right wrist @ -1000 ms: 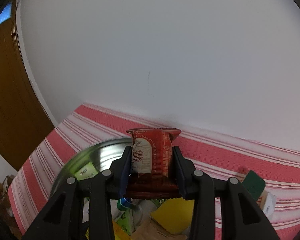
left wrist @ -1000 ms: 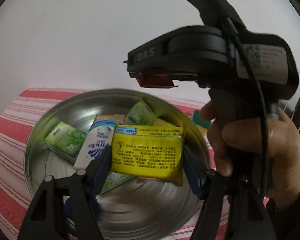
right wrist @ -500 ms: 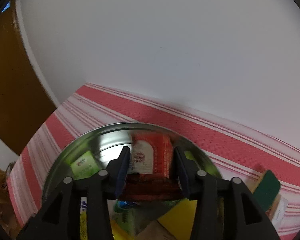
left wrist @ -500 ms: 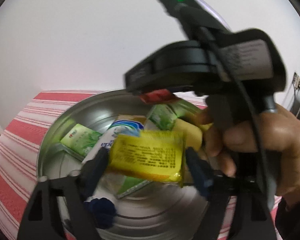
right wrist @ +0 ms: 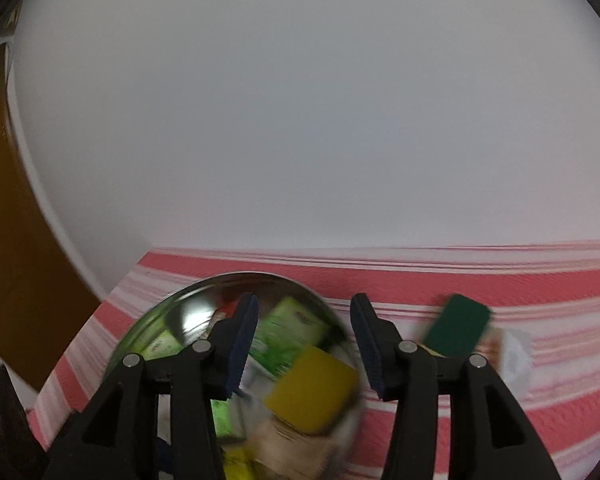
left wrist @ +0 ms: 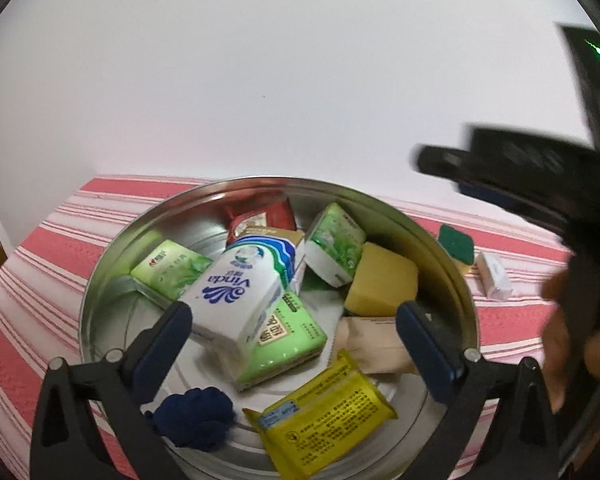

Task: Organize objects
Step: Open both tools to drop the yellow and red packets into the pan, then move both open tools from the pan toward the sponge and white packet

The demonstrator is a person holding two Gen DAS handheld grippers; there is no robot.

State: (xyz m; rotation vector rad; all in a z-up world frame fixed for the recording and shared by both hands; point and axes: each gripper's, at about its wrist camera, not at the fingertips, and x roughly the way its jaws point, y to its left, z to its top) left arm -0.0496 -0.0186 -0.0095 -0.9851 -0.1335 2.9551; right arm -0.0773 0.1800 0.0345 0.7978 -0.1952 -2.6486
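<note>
Left claw (left wrist: 292, 348) spread wide, released, empty, over metal basin (left wrist: 458, 280). Right claw (right wrist: 304, 344) likewise spread, gripping nothing, above basin's far rim. Near rim: one yellow packet (left wrist: 324, 412), one blue cloth ball (left wrist: 196, 408). Mid: one Vinda tissue pack (left wrist: 236, 292), three green packs, one yellow sponge (left wrist: 380, 284). Far wall: one red packet (left wrist: 260, 216). Beyond, on striped tabletop (left wrist: 44, 256): one green scourer (left wrist: 456, 244), one white box (left wrist: 494, 276)

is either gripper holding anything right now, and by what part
Nothing is held. The left gripper and right gripper both stand open and empty above the metal bowl; the yellow packet lies loose inside it.
</note>
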